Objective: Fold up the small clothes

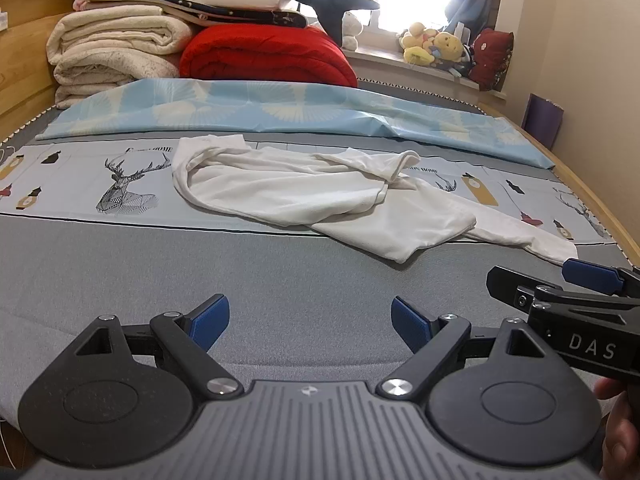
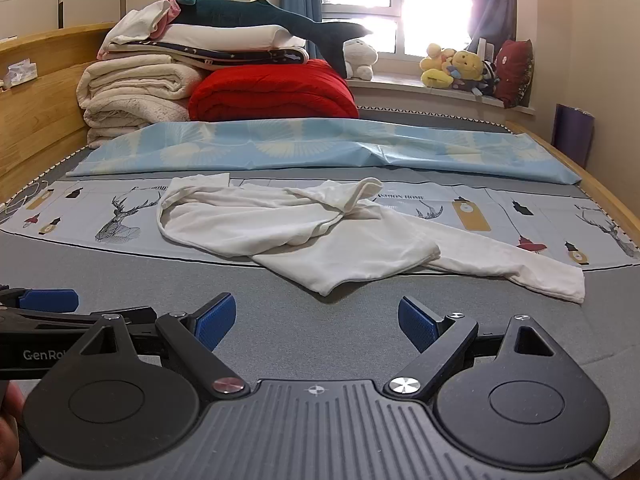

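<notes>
Both tools hang low over the grey mattress (image 1: 280, 280) of the bed: the left hand-held gripper (image 1: 310, 320) has its blue pads spread wide with nothing between them, and the right hand-held gripper (image 2: 316, 322) is spread just the same, also empty. From the left wrist view the right tool shows at 3 o'clock, side by side with the left one.

No baskets or boxes show; the white long-sleeved garment (image 1: 304, 196) lies loose and crumpled at 12 o'clock from both grippers, partly on the grey mattress and partly on the deer-print cloth (image 1: 120, 184). One sleeve (image 2: 508, 264) trails flat toward 2 o'clock, and a collar fold stands up near the middle.

Behind it lies a pale blue patterned sheet (image 2: 320, 148). Farther back at 11 o'clock sit stacked cream blankets (image 2: 132, 92), a red quilt (image 2: 276, 92), and folded bedding topped by a dark plush shark (image 2: 280, 20). Stuffed toys (image 2: 456, 68) line the windowsill at 1 o'clock. Bare mattress lies between grippers and garment.
</notes>
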{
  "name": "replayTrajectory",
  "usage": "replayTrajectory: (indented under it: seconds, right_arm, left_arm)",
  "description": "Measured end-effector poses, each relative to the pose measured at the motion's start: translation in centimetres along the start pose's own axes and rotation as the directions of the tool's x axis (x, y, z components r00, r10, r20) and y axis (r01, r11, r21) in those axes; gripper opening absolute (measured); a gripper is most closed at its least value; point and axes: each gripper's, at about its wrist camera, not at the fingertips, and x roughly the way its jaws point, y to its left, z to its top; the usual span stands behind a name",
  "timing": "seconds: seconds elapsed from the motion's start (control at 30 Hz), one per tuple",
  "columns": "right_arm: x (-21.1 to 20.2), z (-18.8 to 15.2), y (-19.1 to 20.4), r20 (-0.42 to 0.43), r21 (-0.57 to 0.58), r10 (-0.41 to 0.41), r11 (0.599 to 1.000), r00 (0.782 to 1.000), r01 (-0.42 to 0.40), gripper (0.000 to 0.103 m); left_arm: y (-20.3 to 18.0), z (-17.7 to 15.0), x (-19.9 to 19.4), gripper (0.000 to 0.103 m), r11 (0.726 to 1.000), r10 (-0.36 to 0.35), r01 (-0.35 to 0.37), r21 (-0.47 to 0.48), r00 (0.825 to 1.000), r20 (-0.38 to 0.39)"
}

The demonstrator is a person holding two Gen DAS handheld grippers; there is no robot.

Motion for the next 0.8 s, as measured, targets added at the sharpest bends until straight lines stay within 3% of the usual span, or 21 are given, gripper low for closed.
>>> replayTrajectory:
  seconds: [0.4, 0.6, 0.67, 0.8]
  right_arm:
    - [0.05, -0.01, 0.03, -0.002, -0.007, -0.005, 1.000, 1.000, 0.005, 0.089]
    - [-0.47, 0.04, 0.21, 0.023, 0.001, 0.010, 1.000, 1.000, -0.010, 0.089]
    - [-0.67, 0.14, 0.18, 0.033, -0.001, 0.007, 1.000, 0.999, -0.007, 0.084]
    - [-0.69, 0.58, -0.49, 0.031, 0.014, 0.004, 1.000, 1.000, -0.004, 0.062]
  left_arm:
    - [0.01, -0.01, -0.04, 0.091, 1.000, -0.001, 0.001, -0.001, 1.000, 0.002]
    - [-0.21, -0.15, -0.37, 0.090, 1.000, -0.014, 0.013, 0.010, 0.999, 0.039]
    - [-0.45, -0.16, -0.57, 0.081, 1.000, -0.021, 0.020, 0.024, 0.999, 0.049]
    - [-0.76, -0.02, -0.76, 0.060, 0.999, -0.025, 0.022, 0.043, 0.997, 0.068]
